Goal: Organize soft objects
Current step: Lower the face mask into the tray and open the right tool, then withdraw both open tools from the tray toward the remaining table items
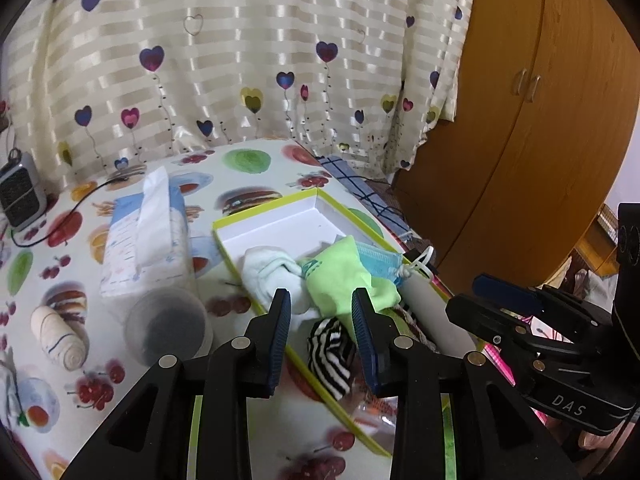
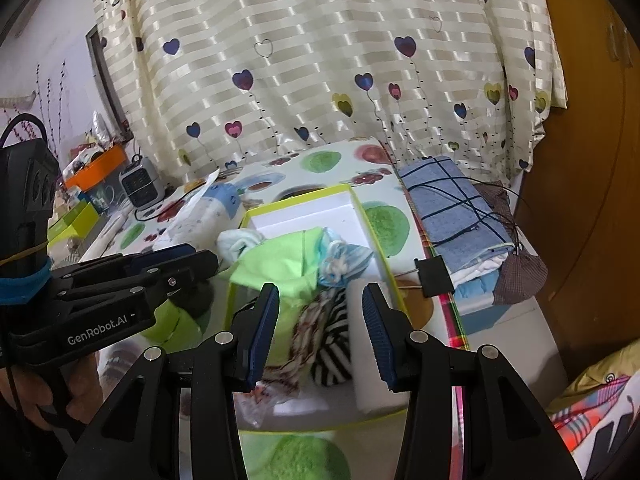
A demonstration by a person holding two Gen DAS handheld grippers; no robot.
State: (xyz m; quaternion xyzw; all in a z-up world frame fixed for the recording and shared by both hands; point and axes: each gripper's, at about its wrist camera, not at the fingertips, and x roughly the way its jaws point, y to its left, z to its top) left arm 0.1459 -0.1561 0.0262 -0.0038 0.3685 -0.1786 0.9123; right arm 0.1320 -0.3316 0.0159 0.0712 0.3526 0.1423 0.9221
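Lime-green cloth lies heaped with a white sock, a blue face mask and a striped sock in the yellow-rimmed box on the tabletop. Left tongs and right tongs hang released, grasping nothing. Best lift clear, then fetch the rolled bandage outside.

The box has a yellow-green rim and white inside. In it lie a lime green cloth, a white sock and a black-and-white striped sock.
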